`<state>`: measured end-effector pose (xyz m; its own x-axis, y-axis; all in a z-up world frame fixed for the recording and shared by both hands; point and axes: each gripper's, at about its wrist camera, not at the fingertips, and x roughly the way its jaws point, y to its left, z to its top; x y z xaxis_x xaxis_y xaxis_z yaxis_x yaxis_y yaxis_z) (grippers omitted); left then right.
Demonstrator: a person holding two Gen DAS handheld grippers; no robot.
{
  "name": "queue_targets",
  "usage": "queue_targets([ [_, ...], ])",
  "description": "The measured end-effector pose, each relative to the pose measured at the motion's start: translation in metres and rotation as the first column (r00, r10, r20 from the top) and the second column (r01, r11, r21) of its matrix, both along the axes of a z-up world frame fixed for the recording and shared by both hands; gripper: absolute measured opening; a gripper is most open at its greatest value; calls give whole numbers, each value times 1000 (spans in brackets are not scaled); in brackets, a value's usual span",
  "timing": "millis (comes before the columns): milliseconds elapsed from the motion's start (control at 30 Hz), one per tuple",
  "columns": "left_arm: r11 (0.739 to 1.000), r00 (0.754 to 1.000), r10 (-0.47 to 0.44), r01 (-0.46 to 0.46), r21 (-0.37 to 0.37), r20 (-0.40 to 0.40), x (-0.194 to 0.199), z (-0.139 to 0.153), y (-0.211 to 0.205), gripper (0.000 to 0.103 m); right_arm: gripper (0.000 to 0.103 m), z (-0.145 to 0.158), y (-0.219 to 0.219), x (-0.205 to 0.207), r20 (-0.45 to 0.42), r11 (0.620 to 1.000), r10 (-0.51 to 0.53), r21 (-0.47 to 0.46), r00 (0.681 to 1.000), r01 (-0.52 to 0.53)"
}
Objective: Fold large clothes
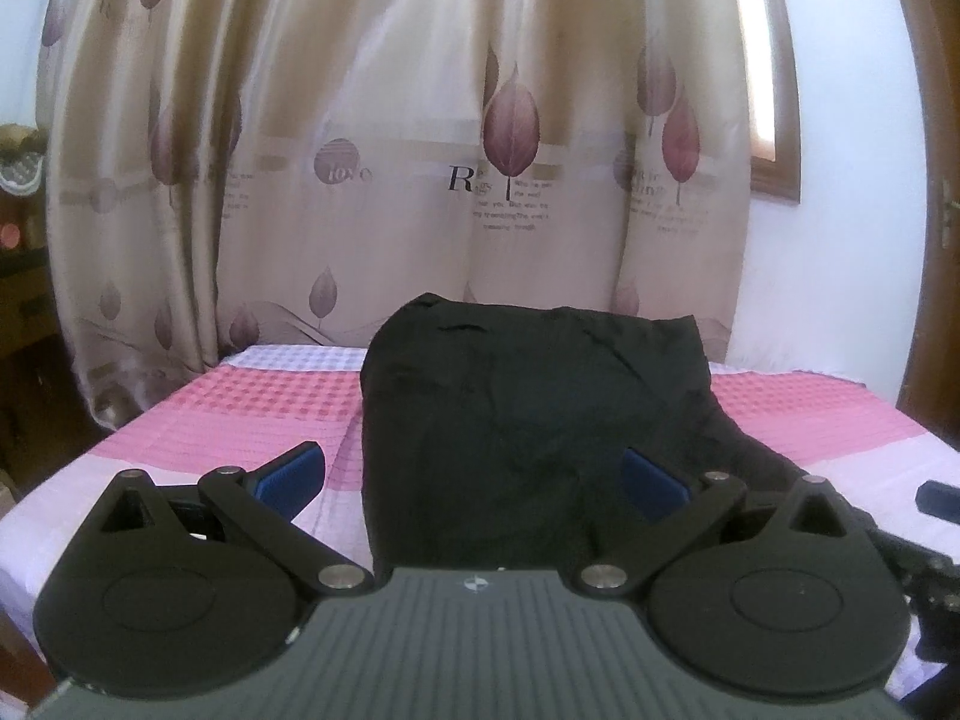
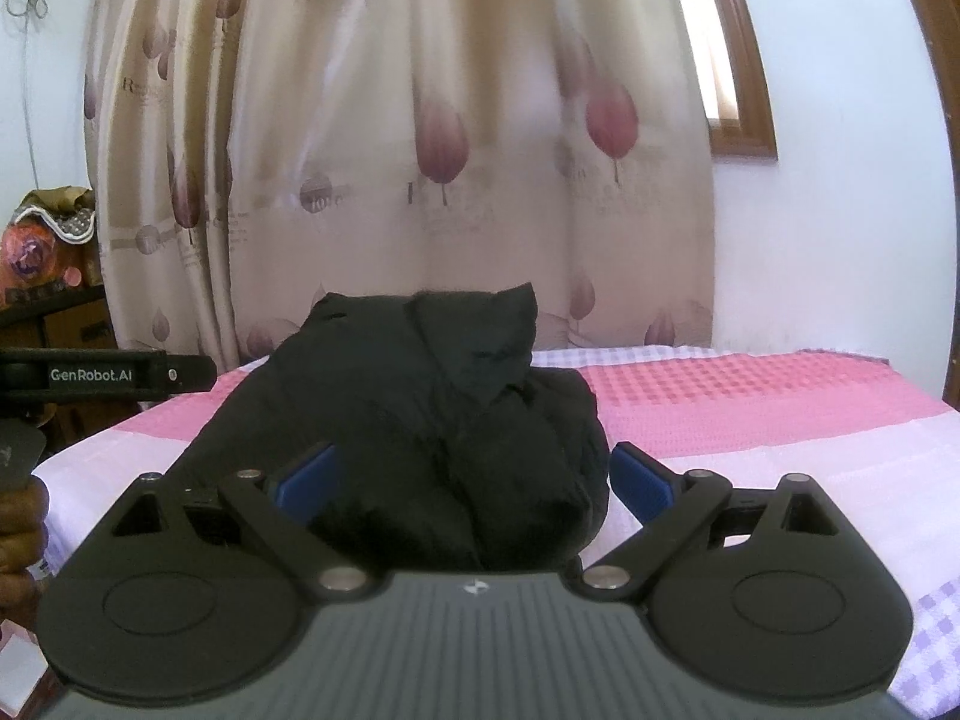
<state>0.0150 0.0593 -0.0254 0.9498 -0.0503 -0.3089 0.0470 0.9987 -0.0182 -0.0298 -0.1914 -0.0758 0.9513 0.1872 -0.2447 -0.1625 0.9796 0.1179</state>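
A large black garment [image 1: 528, 408] lies in a rough folded block on a bed with a pink and white checked cover [image 1: 240, 414]. My left gripper [image 1: 474, 480] is open just above its near edge, blue pads spread wide, nothing between them. In the right wrist view the same black garment [image 2: 432, 420] looks bunched, with a raised flap at its far end. My right gripper [image 2: 474, 477] is open too, its blue pads either side of the garment's near bulge, not closed on it.
A beige curtain with leaf prints [image 1: 390, 150] hangs behind the bed. The other gripper's body [image 2: 108, 375] and a hand [image 2: 21, 534] show at the left of the right wrist view. Cluttered shelving [image 2: 48, 252] stands at far left. Bare bed cover [image 2: 780, 420] spreads right.
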Motion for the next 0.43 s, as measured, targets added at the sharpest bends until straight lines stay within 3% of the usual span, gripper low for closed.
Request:
queue_targets([
  [433,1000,1000,26,-26,-6,9,4,-2,2,103,98,3,7,3,16,1000,-10,-30,1000,11],
])
